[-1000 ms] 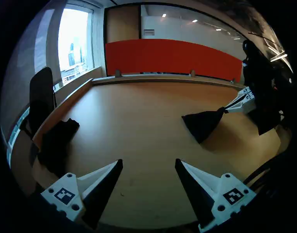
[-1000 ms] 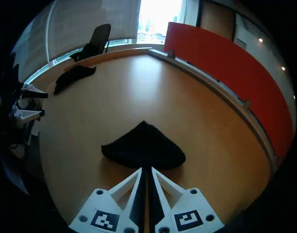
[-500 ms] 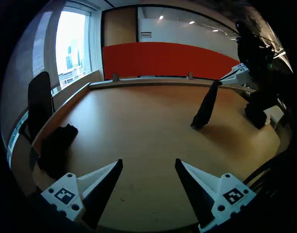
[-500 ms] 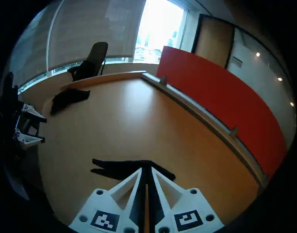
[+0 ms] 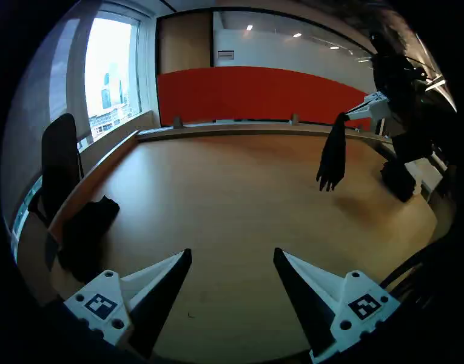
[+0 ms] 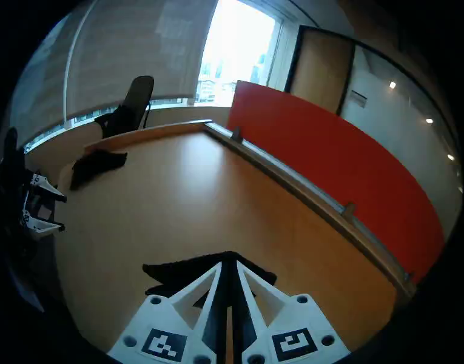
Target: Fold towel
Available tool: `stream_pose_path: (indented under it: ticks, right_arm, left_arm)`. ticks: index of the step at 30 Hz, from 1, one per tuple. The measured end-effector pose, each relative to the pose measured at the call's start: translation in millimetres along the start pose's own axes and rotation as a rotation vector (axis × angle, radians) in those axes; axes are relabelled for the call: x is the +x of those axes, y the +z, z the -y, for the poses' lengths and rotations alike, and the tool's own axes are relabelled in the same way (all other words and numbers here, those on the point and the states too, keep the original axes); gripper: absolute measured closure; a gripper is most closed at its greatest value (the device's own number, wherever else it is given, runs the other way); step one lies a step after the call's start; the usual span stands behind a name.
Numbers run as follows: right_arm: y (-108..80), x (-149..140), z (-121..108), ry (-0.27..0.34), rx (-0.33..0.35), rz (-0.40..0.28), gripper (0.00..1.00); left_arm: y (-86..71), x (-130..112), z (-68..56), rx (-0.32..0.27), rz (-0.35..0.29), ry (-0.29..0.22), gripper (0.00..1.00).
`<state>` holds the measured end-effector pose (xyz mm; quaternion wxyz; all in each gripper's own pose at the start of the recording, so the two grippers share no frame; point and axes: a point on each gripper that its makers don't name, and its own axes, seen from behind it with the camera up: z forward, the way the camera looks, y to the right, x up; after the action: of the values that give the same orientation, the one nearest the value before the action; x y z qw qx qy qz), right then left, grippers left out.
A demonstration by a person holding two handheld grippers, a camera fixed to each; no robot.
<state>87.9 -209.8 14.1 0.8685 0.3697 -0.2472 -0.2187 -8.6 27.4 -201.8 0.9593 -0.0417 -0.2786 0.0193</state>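
A black towel (image 5: 333, 153) hangs limp in the air above the wooden table (image 5: 232, 194), pinched at its top by my right gripper (image 5: 348, 114) at the right of the left gripper view. In the right gripper view the same towel (image 6: 177, 274) droops just under my right gripper (image 6: 229, 267), whose fingers are shut on its edge. My left gripper (image 5: 232, 258) stands open low over the near table edge with nothing between its fingers. It also appears far left in the right gripper view as the left gripper (image 6: 53, 212).
A second dark cloth (image 5: 86, 227) lies at the table's left edge, seen too as the dark cloth (image 6: 97, 164). A black chair (image 5: 59, 158) stands by the window. A red partition (image 5: 262, 94) lines the far edge. A person (image 5: 407, 109) in dark clothes stands at the right.
My right gripper has risen with the towel, which went from bunched on the table to hanging free above it. My left gripper stayed where it was.
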Motion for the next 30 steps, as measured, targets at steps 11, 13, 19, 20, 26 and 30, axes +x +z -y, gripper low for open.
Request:
stream_pose_path:
  ticks: [11,13,19,20,26,30]
  right_arm:
    - [-12.6,-1.3,-29.2,0.035,-0.028,-0.013,0.98]
    - [-16.8,-3.4,-35.6,0.036,-0.036,-0.011,0.98]
    - [-31.2,-13.2,-54.4,0.041,-0.055,0.002,0.98]
    - [-33.5,-14.8,-57.6,0.042,-0.058,0.004,0.98]
    - [-46.5,-28.6,-78.4,0.068,-0.082,0.025,0.98]
    - [-54.6,-37.3,-90.5,0.091,-0.091,0.033,0.98]
  left_arm:
    - [4.7,3.0,-3.0,-0.001,0.002,0.004,0.0]
    - [5.4,3.5,-3.1,0.001,0.003,0.005,0.0]
    - [7.4,4.7,-4.7,0.002,0.006,0.008,0.0]
    - [7.8,4.9,-5.2,0.002,0.006,0.008,0.0]
    - [10.6,6.9,-9.6,-0.002,0.008,0.008,0.0]
    - [11.7,8.1,-12.1,-0.003,0.011,0.014,0.0]
